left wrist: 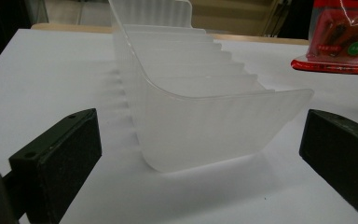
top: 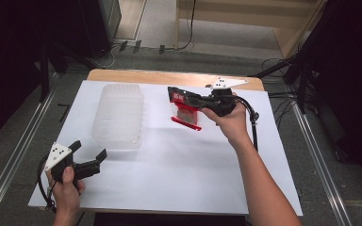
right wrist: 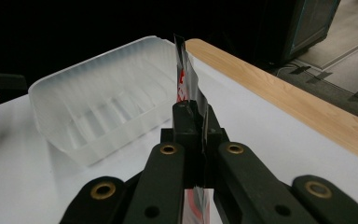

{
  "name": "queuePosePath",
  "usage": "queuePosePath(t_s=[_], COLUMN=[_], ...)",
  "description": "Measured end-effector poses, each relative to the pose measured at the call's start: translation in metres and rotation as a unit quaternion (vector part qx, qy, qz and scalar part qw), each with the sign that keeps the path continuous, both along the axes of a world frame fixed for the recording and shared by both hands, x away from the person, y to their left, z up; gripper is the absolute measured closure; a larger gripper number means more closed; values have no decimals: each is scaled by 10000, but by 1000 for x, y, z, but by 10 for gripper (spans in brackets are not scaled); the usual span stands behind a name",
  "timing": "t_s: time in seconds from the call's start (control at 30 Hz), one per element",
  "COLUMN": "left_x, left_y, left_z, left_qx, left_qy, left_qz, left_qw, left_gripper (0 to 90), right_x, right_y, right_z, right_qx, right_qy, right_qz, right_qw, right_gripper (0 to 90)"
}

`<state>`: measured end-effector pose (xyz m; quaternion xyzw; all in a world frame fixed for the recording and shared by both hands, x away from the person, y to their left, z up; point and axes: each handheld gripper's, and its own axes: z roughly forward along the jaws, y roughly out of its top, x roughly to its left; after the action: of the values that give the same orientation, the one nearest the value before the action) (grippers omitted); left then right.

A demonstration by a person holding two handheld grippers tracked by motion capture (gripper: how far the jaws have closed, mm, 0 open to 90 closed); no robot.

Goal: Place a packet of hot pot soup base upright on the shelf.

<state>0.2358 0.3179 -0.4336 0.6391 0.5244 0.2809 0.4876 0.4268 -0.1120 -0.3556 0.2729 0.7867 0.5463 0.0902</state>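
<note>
A ribbed translucent plastic bin lies on the white table sheet, left of centre. My right gripper is shut on a red and clear snack packet, which hangs above the table just right of the bin. In the right gripper view the packet stands edge-on between the closed jaws, with the bin beyond it. My left gripper is open near the front left of the sheet. Its jaws stand wide apart facing the bin's near end, apart from it. The packet shows at the upper right there.
The wooden table edge runs along the far side. Metal rails and cables lie on the floor on both sides. A wooden shelf unit stands behind the table. Bare white sheet stretches across the front and right.
</note>
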Motion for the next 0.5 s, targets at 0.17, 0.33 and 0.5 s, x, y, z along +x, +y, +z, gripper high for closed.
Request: queuePosePath(t_s=[0.17,0.33,0.5], left_x=[3,4,4], left_y=[4,7,9], left_z=[-4,-4,-5], left_qx=[-6,-26,-104], left_qy=[103,121,171], left_qz=[76,95,127], left_qw=[9999,9999,9997], left_gripper=[0,0,0], right_x=[8,16,24], right_y=[5,15,27], right_z=[0,3,7], right_qx=[-39,-126,-191], right_qy=[-11,-82,-140], right_qz=[-46,55,206], right_qw=[10000,9999,9995], right_gripper=[900,900,900])
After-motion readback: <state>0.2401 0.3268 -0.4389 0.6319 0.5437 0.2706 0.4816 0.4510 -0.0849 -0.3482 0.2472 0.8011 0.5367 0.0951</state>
